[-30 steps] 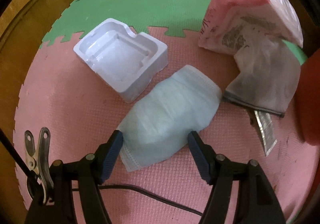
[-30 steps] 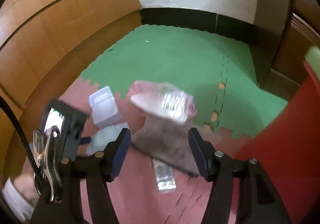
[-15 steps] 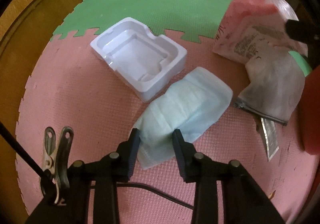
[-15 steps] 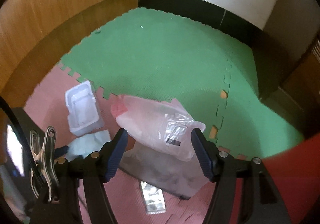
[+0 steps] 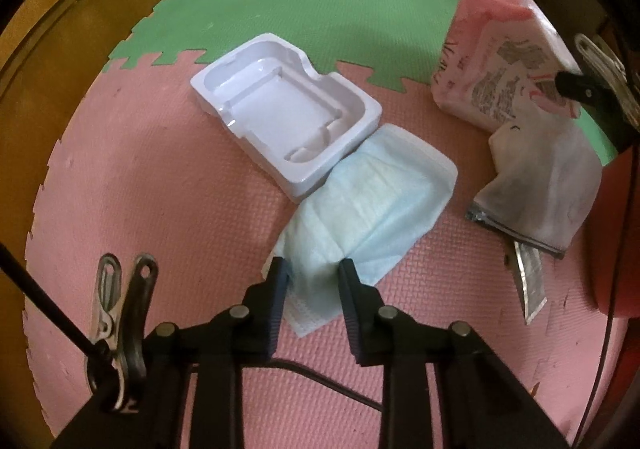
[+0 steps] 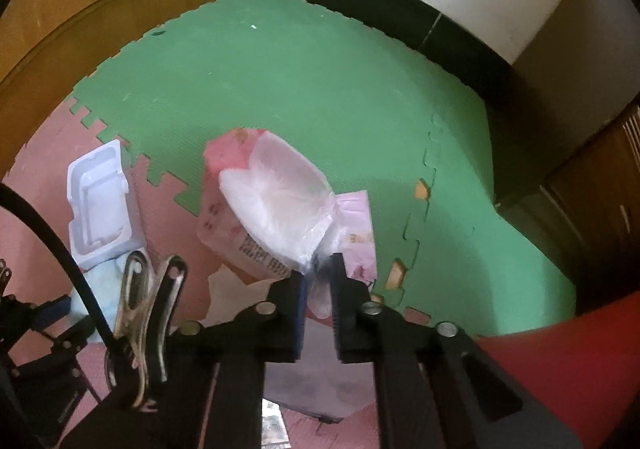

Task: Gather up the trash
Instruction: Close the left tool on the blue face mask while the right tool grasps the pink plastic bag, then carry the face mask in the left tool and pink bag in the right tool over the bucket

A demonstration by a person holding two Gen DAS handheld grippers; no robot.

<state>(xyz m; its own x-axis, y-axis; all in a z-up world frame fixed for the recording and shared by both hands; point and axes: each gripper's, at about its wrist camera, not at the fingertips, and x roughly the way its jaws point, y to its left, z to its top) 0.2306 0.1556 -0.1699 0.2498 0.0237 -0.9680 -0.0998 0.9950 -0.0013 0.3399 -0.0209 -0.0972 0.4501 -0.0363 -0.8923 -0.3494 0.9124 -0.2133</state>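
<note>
- My left gripper (image 5: 314, 269) has just been closing and now pinches the near corner of the pale blue pleated face mask (image 5: 372, 201), which lies flat on the pink foam floor mat (image 5: 160, 169).
- My right gripper (image 6: 318, 269) has just been closing too; it is clamped on the crumpled edge of the pink printed plastic bag (image 6: 272, 201).
- At 11 o'clock from the mask, touching it, sits the white moulded plastic tray (image 5: 288, 117), open side up.
- At 3 o'clock lies a grey translucent zip pouch (image 5: 544, 185), with a silver foil wrapper (image 5: 530, 289) poking out beneath it.
- Beyond, at 12 o'clock, the green foam mat (image 6: 320, 81) joins the pink one.
</note>
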